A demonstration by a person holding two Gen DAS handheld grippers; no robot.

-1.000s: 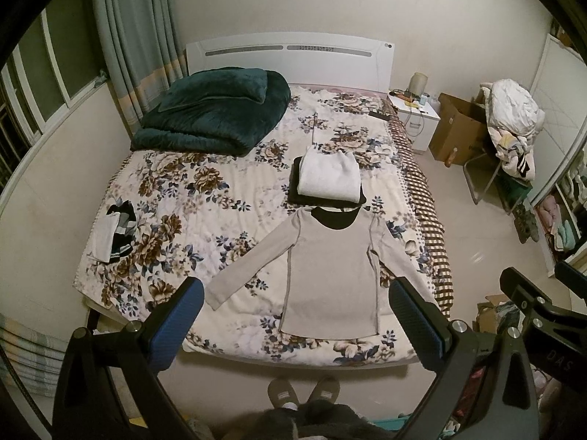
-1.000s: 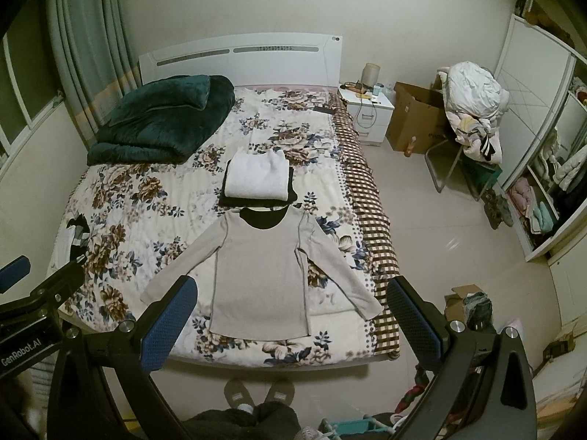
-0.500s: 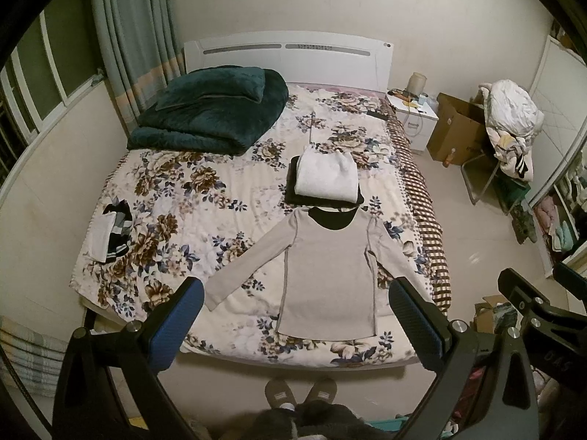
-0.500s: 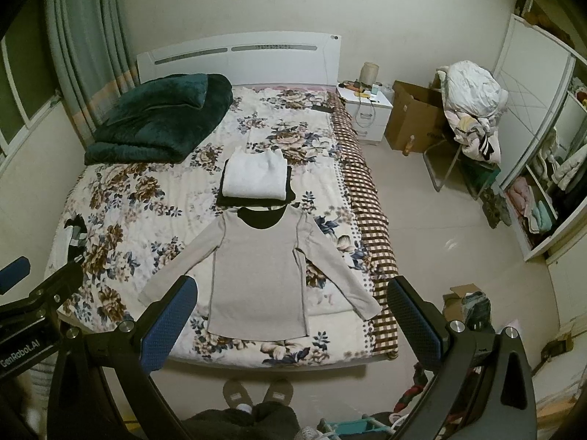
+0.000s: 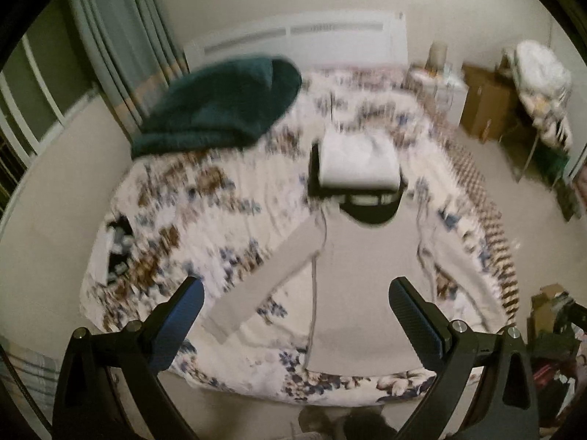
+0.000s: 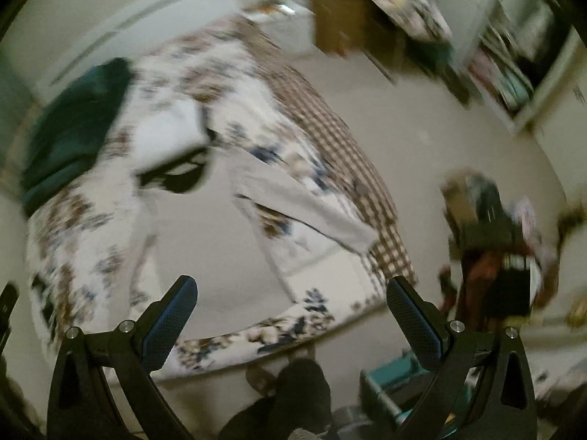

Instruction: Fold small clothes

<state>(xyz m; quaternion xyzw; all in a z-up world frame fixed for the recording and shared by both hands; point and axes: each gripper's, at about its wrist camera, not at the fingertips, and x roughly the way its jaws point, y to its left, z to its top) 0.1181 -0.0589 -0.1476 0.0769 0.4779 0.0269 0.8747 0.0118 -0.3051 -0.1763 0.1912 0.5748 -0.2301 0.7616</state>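
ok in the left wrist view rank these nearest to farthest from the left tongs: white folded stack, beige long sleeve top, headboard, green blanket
1. beige long sleeve top, spread flat just ahead of the open left tongs
2. white folded stack, past the top's collar
3. green blanket, far left of the bed
4. headboard, against the back wall

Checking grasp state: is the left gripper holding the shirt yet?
No. The left gripper is wide open above the grey shirt, with nothing between its fingers.
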